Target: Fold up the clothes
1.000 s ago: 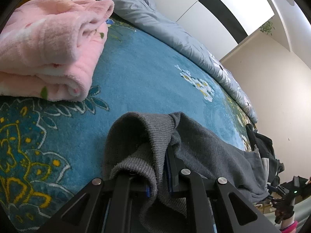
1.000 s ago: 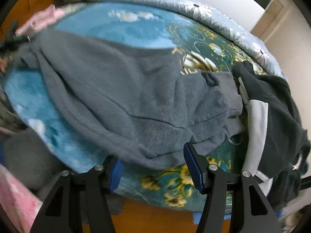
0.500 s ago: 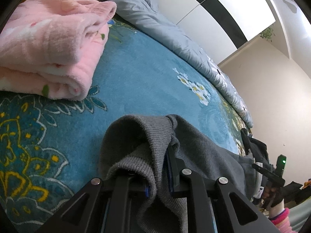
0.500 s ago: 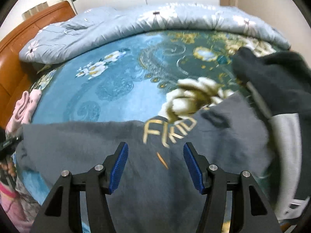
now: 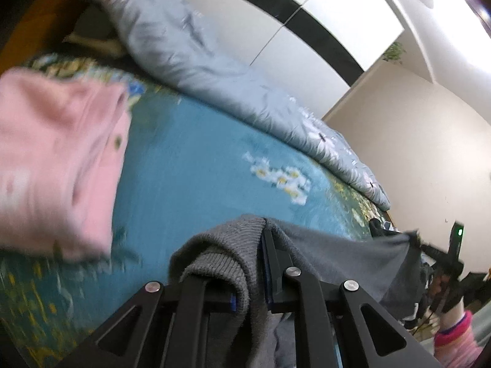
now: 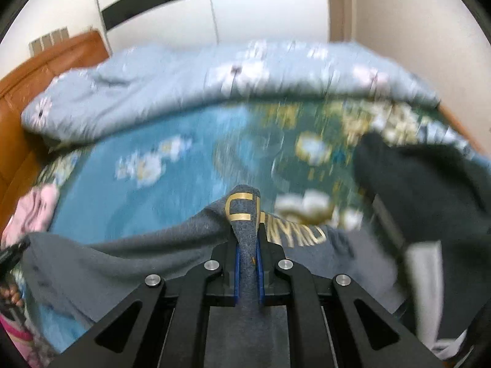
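We hold a grey sweater (image 6: pixel 129 263) stretched above the bed (image 5: pixel 196 165) — left gripper (image 5: pixel 250 279) clamps its ribbed hem, right gripper (image 6: pixel 247 263), tilted downward, closing on a fold.

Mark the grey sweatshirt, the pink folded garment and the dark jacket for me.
grey sweatshirt (image 6: pixel 245 214): right wrist view, pinched fold with gold print.
pink folded garment (image 5: pixel 58 159): left wrist view, top layer.
dark jacket (image 6: pixel 423 190): right wrist view, upper body.

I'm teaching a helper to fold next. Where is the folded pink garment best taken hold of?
Judging by its pose, grip the pink garment at its rounded folded edge facing the open blue bedspread, coming in low from that side; the layers meet there, so one pinch should catch them all.
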Tool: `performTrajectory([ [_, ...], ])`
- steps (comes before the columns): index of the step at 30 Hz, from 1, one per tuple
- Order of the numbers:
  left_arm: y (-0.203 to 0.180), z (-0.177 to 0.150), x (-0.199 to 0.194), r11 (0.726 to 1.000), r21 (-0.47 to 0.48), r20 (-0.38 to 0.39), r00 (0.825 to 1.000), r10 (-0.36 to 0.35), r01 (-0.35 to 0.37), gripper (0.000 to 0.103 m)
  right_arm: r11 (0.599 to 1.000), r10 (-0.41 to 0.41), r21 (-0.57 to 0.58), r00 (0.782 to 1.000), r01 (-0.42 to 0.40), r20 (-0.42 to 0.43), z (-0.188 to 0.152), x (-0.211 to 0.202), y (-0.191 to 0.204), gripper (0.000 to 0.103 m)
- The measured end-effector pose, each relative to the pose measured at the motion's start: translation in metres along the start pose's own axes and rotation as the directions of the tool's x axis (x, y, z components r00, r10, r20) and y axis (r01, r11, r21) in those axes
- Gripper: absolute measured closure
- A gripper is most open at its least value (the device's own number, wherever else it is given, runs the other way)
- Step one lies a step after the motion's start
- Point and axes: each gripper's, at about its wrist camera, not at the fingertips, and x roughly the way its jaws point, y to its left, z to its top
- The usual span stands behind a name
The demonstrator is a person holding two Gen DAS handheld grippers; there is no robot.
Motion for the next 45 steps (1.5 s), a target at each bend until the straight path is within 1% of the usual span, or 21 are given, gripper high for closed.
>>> performTrajectory([
  [3, -0.012, 0.028, 0.001, 0.998, 0.053, 0.033, 0.999, -0.026, 0.024, 0.09, 1.0, -0.025, 0.02, 0.996, 0.024, 0.083, 0.039, -0.005, 0.001, 0.095],
  [6, -0.019, 0.051, 0.014, 0.995, 0.092, 0.049, 0.998, 0.031, -0.035, 0.09, 0.999, -0.034, -0.002, 0.991, 0.035, 0.127, 0.071, 0.004, 0.009, 0.095],
  [9, -0.015, 0.053, 0.032, 0.996, 0.075, 0.022, 0.999, 0.038, -0.04, 0.09, 0.998, -0.052, -0.029, 0.996, 0.054, 0.068, 0.083, 0.038, 0.019, 0.095],
  [12, -0.005, 0.046, 0.046, 0.997, 0.051, -0.011, 0.998, 0.062, -0.061, 0.09, 0.999, -0.029, -0.039, 1.0, 0.029, 0.01, 0.073, 0.069, 0.024, 0.095],
  [14, 0.005, 0.041, 0.054, 0.996, 0.027, -0.031, 0.996, 0.081, -0.08, 0.09, 0.991, -0.084, -0.106, 0.996, 0.081, -0.018, 0.065, 0.088, 0.03, 0.094],
  [16, 0.012, 0.037, 0.059, 0.996, 0.003, -0.045, 0.995, 0.091, -0.091, 0.09, 0.985, -0.114, -0.132, 0.993, 0.11, -0.022, 0.062, 0.098, 0.03, 0.093],
  [17, 0.016, 0.036, 0.06, 0.996, -0.009, -0.049, 0.995, 0.092, -0.092, 0.09, 0.986, -0.112, -0.124, 0.994, 0.11, -0.014, 0.062, 0.099, 0.026, 0.085],
  [18, 0.019, 0.036, 0.06, 0.995, -0.021, -0.052, 0.994, 0.092, -0.093, 0.09, 0.988, -0.115, -0.102, 0.993, 0.114, 0.0, 0.062, 0.096, 0.02, 0.073],
  [20, 0.017, 0.034, 0.059, 0.995, -0.013, -0.052, 0.994, 0.095, -0.095, 0.089, 0.992, -0.113, -0.049, 0.993, 0.115, 0.034, 0.062, 0.086, 0.007, 0.063],
  [22, 0.016, 0.033, 0.06, 0.995, -0.005, -0.057, 0.994, 0.098, -0.098, 0.088, 0.994, -0.108, -0.023, 0.993, 0.109, 0.043, 0.06, 0.077, -0.002, 0.063],
  [24, 0.018, 0.029, 0.059, 0.995, -0.034, -0.074, 0.993, 0.089, -0.092, 0.084, 0.993, -0.118, -0.003, 0.992, 0.119, 0.032, 0.054, 0.067, -0.012, 0.062],
  [25, 0.019, 0.027, 0.059, 0.995, -0.048, -0.082, 0.993, 0.085, -0.089, 0.076, 0.994, -0.105, 0.011, 0.994, 0.105, 0.016, 0.045, 0.063, -0.016, 0.062],
  [26, 0.02, 0.025, 0.058, 0.994, -0.062, -0.09, 0.993, 0.08, -0.086, 0.063, 0.995, -0.092, 0.026, 0.996, 0.092, 0.001, 0.037, 0.059, -0.021, 0.061],
  [28, 0.018, 0.013, 0.052, 0.996, -0.068, -0.102, 0.993, 0.057, -0.064, 0.048, 0.997, -0.053, 0.062, 0.998, 0.055, -0.043, 0.013, 0.055, -0.03, 0.058],
  [29, 0.017, 0.007, 0.049, 0.996, -0.066, -0.106, 0.993, 0.048, -0.055, 0.043, 0.996, -0.029, 0.084, 0.997, 0.035, -0.069, 0.0, 0.054, -0.035, 0.058],
  [31, 0.019, -0.01, 0.04, 0.997, -0.064, -0.119, 0.992, 0.04, -0.048, 0.04, 0.989, 0.028, 0.148, 0.992, -0.01, -0.121, -0.033, 0.051, -0.045, 0.058],
  [34, 0.024, -0.033, 0.029, 0.996, -0.073, -0.127, 0.991, 0.04, -0.05, 0.037, 0.966, 0.126, 0.24, 0.983, -0.091, -0.134, -0.065, 0.048, -0.054, 0.058],
  [36, 0.027, -0.047, 0.029, 0.994, -0.097, -0.143, 0.989, 0.035, -0.049, 0.037, 0.935, 0.196, 0.321, 0.974, -0.151, -0.114, -0.081, 0.048, -0.059, 0.058],
  [40, 0.028, -0.067, 0.037, 0.991, -0.125, -0.184, 0.983, 0.021, -0.044, 0.037, 0.834, 0.335, 0.475, 0.942, -0.282, -0.028, -0.098, 0.056, -0.065, 0.058],
  [43, 0.02, -0.066, 0.042, 0.993, -0.107, -0.172, 0.985, 0.02, -0.039, 0.037, 0.797, 0.376, 0.502, 0.926, -0.334, 0.019, -0.098, 0.062, -0.058, 0.058],
  [45, 0.015, -0.065, 0.048, 0.994, -0.087, -0.165, 0.985, 0.051, -0.066, 0.037, 0.774, 0.41, 0.509, 0.911, -0.376, 0.049, -0.099, 0.063, -0.049, 0.058],
])
